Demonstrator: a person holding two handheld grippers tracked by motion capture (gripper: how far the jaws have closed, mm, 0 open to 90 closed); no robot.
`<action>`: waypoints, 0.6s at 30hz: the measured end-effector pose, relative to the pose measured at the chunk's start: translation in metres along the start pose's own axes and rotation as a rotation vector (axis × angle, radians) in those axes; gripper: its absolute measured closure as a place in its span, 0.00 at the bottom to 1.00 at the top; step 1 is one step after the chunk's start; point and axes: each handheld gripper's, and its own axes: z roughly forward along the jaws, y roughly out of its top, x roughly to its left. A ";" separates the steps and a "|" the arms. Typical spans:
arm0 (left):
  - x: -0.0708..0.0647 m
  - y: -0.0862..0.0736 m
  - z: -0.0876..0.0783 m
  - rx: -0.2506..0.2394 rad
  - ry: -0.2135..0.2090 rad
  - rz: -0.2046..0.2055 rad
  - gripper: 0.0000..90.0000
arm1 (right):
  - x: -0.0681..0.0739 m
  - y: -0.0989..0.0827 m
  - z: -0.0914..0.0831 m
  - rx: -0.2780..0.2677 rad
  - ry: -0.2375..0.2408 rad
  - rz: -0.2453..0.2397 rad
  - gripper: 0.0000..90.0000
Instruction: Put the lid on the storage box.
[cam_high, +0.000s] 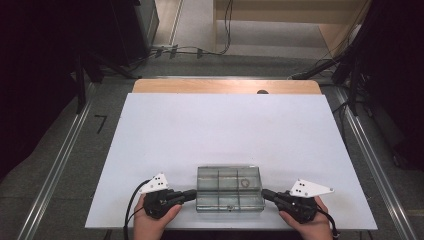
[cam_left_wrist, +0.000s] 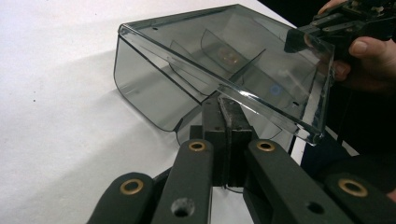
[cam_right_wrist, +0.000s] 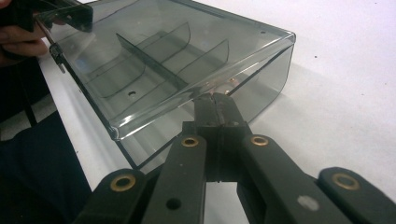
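Clear compartment box (cam_high: 230, 188) on table (cam_high: 220, 130): fingers of left gripper (cam_high: 192, 194) and right gripper (cam_high: 265, 194) pressed together at its ends. Step: steadying. Next: probably lid release.

Glossy clear plastic box (cam_high: 230, 188), matt white tabletop (cam_high: 200, 130)

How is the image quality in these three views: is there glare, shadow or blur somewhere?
High view: even light on the white table, dark room edges, the clear box small and soft. Left gripper view: glare along the box's lid edge, faint shadow beside it, near linkage blurred. Right gripper view: bright streak on the lid edge, soft shadow on the table.
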 end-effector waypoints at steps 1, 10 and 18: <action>0.000 0.000 0.000 0.001 0.000 0.000 0.99 | 0.000 0.000 0.000 -0.002 0.002 0.001 0.97; 0.001 -0.001 0.001 0.007 -0.002 0.004 0.99 | -0.001 -0.001 0.001 0.004 0.002 0.000 0.97; 0.002 -0.001 0.001 0.014 -0.001 0.002 0.99 | -0.001 -0.002 0.001 0.011 -0.006 -0.007 0.97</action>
